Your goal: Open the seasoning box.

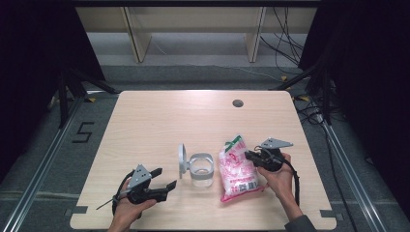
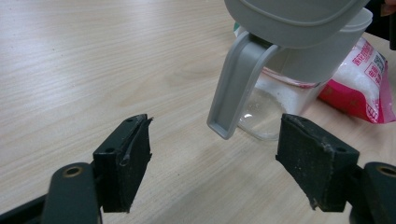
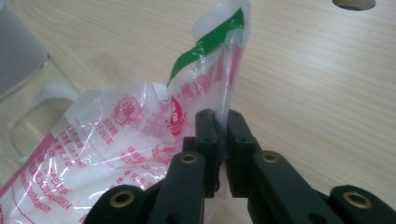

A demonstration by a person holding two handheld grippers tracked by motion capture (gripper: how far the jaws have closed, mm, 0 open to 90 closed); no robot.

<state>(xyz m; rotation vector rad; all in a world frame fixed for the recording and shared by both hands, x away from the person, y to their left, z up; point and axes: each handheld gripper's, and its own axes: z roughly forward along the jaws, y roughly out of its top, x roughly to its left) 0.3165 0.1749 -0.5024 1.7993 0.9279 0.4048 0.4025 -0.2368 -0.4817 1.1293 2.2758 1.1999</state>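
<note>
Black pads of the right tool are clenched on the bag at its upper film edge, by the green strip. That bag lies on the worktop just right of the open jar. It looks soft, slippery and loosely filled with white grains, so it will likely sag; a pinch high on the film suits. The left tool stands released, empty, facing the jar's hinged lid.
</note>
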